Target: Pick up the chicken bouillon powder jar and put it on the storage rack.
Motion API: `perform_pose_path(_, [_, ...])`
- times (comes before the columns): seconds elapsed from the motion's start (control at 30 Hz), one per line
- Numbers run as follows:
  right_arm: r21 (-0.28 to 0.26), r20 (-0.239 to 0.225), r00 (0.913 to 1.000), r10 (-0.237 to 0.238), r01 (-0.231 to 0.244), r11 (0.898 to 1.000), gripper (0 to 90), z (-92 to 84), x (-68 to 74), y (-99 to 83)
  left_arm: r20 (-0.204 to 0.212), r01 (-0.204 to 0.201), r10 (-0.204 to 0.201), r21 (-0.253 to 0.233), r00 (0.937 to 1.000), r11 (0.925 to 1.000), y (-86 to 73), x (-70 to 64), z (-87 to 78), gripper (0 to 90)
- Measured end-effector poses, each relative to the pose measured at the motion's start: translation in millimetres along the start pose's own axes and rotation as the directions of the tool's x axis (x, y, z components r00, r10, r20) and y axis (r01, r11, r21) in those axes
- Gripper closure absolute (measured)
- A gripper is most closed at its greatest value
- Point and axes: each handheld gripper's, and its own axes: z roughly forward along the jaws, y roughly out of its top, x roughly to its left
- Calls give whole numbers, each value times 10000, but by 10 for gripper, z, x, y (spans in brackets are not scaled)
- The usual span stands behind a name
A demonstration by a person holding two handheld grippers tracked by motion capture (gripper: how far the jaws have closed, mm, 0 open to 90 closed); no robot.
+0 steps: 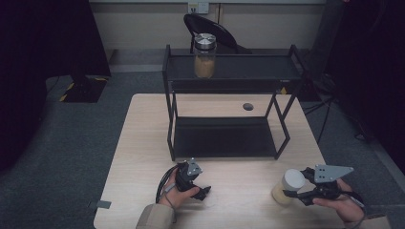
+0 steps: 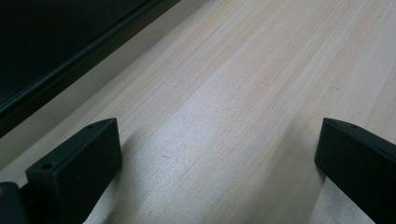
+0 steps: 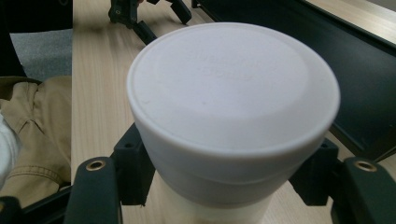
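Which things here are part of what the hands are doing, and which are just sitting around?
In use:
- white-lidded plastic jar, clamped by the right gripper
- left gripper, fingers open over the table

Idle:
- metal-lidded glass jar on the black metal shelf rack
- pale wooden table

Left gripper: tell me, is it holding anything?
No, the left gripper has its jaws wide apart with just the bare wooden table between them.

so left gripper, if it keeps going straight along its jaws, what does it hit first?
Probably bare table. The left gripper has open, empty jaws angled low over the wood, with nothing between or ahead. The black shelf rack lies off to one side; depth is hard to judge.
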Motion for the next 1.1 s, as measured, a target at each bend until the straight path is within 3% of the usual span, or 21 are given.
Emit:
perform_pose_path(0.3, [120, -206, 9997, 99, -96, 9999, 346, 101, -13, 176, -1, -1, 1, -1, 10000, 10000, 0, 0, 0, 0])
perform_pose_path(1.1, [348, -186, 9997, 181, -175, 9992, 346, 563, -114, 633, -1, 2, -2, -3, 10000, 10000, -1, 0, 0, 0])
